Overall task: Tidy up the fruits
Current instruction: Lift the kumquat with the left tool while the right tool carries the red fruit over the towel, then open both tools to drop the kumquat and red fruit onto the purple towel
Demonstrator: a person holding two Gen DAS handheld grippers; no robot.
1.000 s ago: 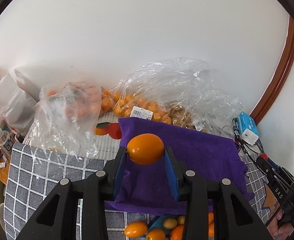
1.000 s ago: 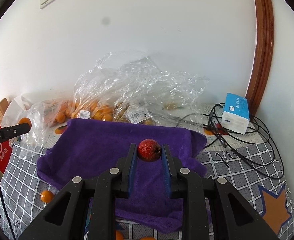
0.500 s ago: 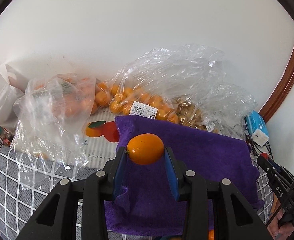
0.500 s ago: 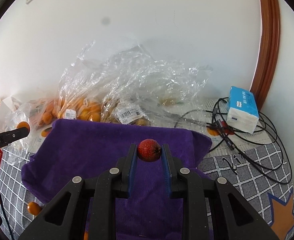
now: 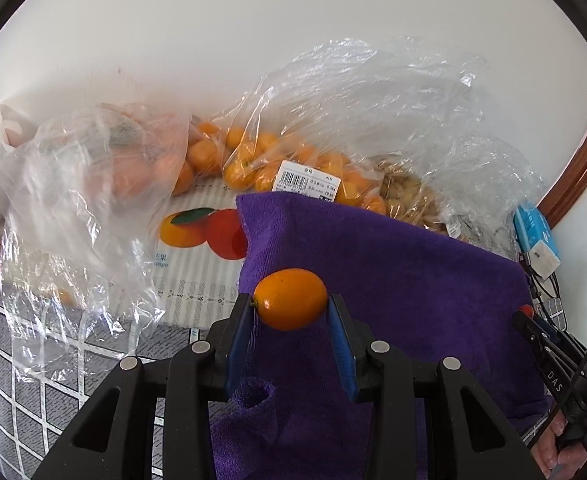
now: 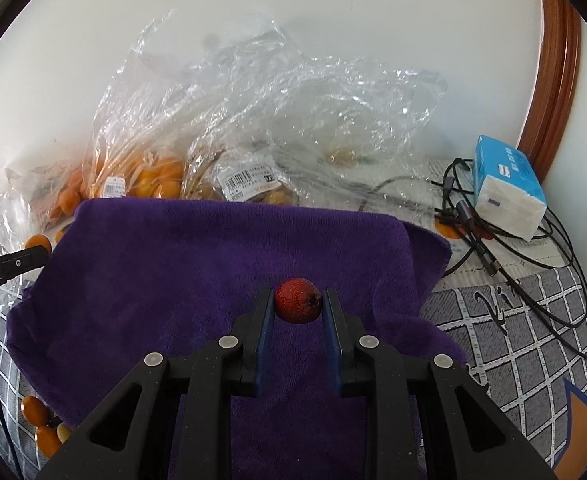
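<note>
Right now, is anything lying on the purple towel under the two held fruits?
Nothing visible. The kumquat in the left gripper and the red fruit in the right gripper are over bare towel; the bags lie behind it.

The towel (image 6: 197, 280) is solid purple. The tablecloth (image 6: 533, 328) is grey with a white grid; the held kumquat (image 5: 290, 298) is orange, the small fruit (image 6: 298, 300) speckled red. Gripper pads (image 5: 238, 336) are blue.
</note>
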